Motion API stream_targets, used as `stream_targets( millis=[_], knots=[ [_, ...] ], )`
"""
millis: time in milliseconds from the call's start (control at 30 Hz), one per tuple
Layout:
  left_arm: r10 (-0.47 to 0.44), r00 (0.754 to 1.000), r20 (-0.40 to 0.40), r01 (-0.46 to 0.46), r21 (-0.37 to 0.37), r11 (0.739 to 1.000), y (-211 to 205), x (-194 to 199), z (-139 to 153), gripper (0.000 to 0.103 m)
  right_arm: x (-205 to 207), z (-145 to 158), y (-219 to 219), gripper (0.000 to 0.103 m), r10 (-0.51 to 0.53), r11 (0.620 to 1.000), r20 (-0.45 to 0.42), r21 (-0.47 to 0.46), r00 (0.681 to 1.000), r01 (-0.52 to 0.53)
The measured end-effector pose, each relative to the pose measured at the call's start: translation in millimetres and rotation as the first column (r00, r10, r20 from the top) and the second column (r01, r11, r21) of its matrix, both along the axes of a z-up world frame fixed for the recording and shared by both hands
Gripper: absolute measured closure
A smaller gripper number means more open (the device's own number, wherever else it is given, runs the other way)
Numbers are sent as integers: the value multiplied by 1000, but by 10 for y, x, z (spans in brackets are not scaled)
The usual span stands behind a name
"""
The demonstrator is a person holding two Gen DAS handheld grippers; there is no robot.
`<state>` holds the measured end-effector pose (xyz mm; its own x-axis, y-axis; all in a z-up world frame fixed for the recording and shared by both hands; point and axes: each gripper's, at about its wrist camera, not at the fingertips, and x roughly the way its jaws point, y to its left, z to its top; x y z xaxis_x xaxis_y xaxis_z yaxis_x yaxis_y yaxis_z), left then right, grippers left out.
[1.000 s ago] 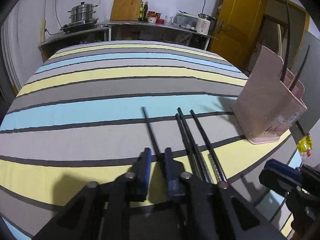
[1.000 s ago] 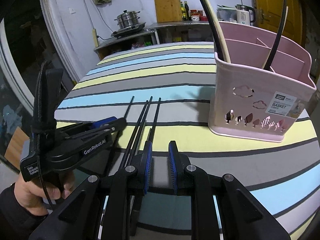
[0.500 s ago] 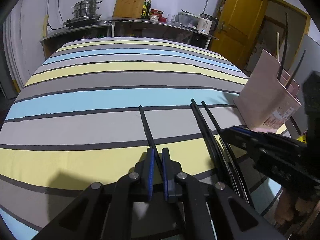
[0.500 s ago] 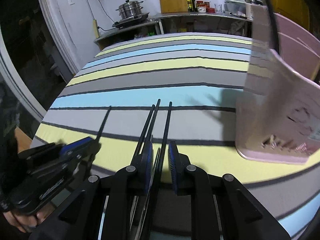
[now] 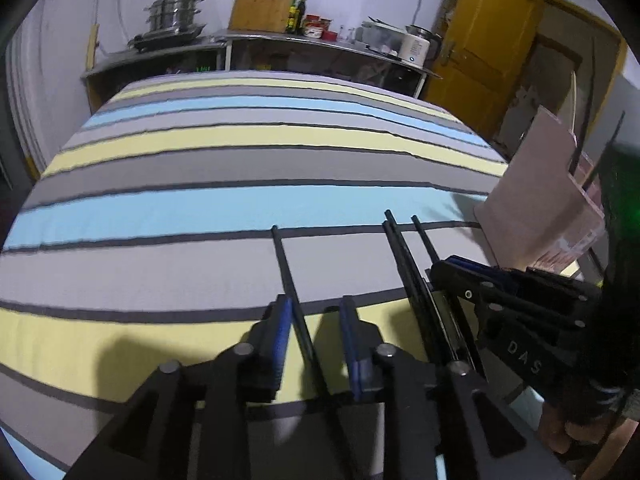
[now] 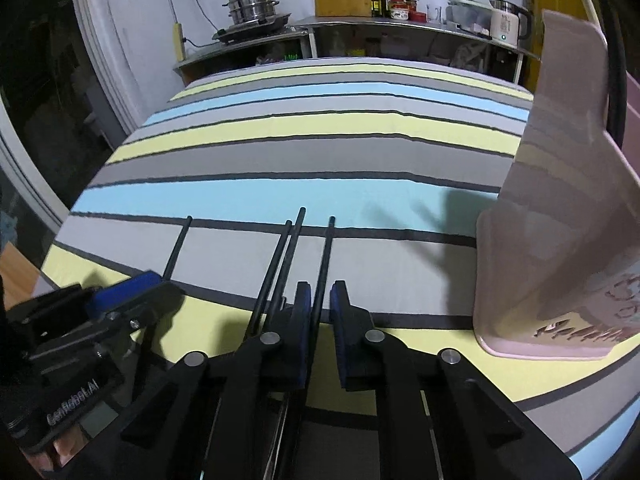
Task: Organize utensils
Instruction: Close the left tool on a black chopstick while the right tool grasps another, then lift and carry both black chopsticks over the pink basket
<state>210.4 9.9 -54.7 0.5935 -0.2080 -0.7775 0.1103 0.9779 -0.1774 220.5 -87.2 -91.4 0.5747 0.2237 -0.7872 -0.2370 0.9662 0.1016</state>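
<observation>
Both tongs pointed steeply down over a striped cloth [image 5: 240,208] covering the counter, side by side above a row of black chopsticks. The left tongs [image 5: 316,322] were opening, their blue pads standing apart around a lone chopstick [image 5: 286,268] that lay on the cloth; the stick ran closer to the left pad, and no pad visibly pressed it. The right tongs [image 6: 320,304] were closing on the rightmost chopstick [image 6: 326,252] of the row, the narrow gap between the pads nearly filled by the stick, though contact could not be confirmed. Two more chopsticks [image 6: 286,248] lay touching each other just left of it. The pink utensil basket [image 6: 560,240] stood upright on the cloth to the right, dark utensil handles rising from it. The right wrist view alone showed the basket's cut-out lower front and its shadow on the blue stripe, along with the left tongs' body at lower left. The left wrist view alone showed a yellow door [image 5: 480,52] behind the basket and part of the hand [image 5: 560,436] holding the right tongs at the lower right edge.
</observation>
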Motion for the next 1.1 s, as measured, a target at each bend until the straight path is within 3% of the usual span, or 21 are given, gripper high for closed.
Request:
stream_targets(
  millis=[100,167,300,633,1100],
  knots=[
    [-4,1000,3,4,51,999,-57,16,-2,81,25,10,-11,96,3,1000,-9,4,1000,-3],
    [9,1000,-6,-9,63,998,-40,46,4,96,11,28,-35,96,5,1000,-15,20,1000,-4],
    [13,1000,-23,-13,6,1000,37,52,56,97,-82,156,-103,96,8,998,12,56,1000,-9],
    [-31,996,87,35,-43,998,-13,-234,600,98,-401,617,-318,97,-5,994,104,113,995,-6],
    [-66,969,236,83,-62,995,-16,-627,1447,98,-868,1316,-534,97,-40,987,241,160,970,1]
  ],
)
